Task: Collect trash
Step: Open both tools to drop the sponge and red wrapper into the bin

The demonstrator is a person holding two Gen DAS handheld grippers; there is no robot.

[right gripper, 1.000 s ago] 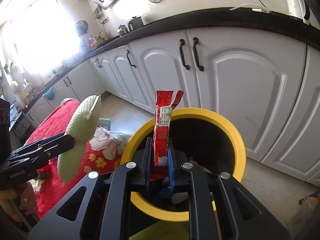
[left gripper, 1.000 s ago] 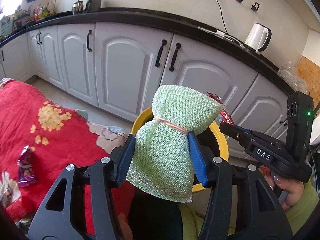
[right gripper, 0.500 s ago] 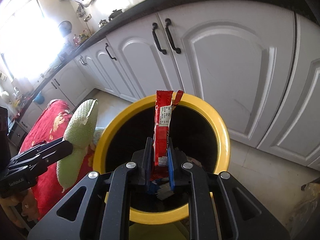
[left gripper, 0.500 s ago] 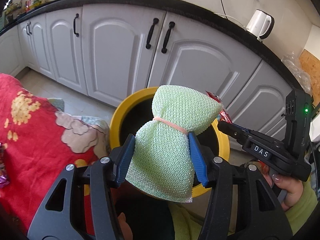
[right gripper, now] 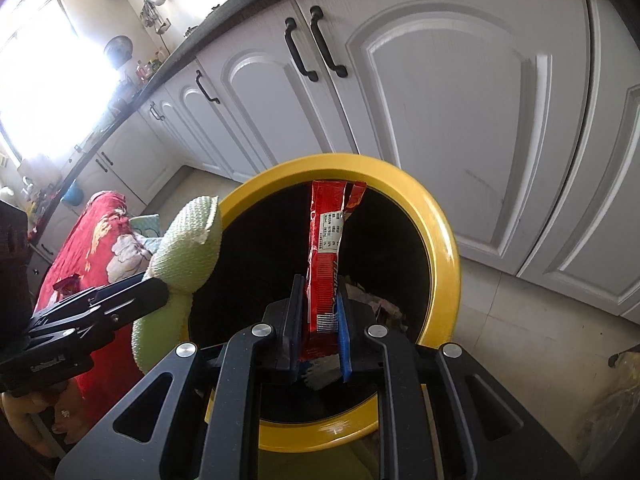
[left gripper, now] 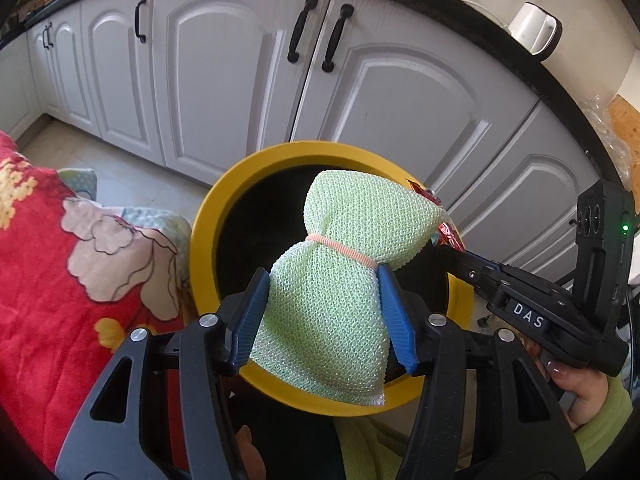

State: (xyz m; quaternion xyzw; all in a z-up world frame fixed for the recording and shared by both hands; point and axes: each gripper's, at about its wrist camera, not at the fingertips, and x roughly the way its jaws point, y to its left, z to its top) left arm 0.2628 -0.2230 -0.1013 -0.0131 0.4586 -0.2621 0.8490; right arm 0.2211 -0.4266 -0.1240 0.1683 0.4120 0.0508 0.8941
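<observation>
My left gripper is shut on a pale green mesh scrubber tied with a pink band, and holds it upright over the mouth of the yellow-rimmed bin. My right gripper is shut on a red snack wrapper, which stands upright over the same bin. In the left wrist view, the right gripper reaches in from the right with the wrapper's tip behind the scrubber. In the right wrist view, the left gripper and the scrubber sit at the bin's left rim.
White cabinet doors with black handles stand close behind the bin. A red floral cloth lies on the left. Crumpled trash lies inside the bin. A white kettle is on the counter. A plastic bag lies on the floor at right.
Both grippers have come down and closer to the bin while tilting downward, each keeping its grip. The bin's mouth now lies beneath both the scrubber and the wrapper.
</observation>
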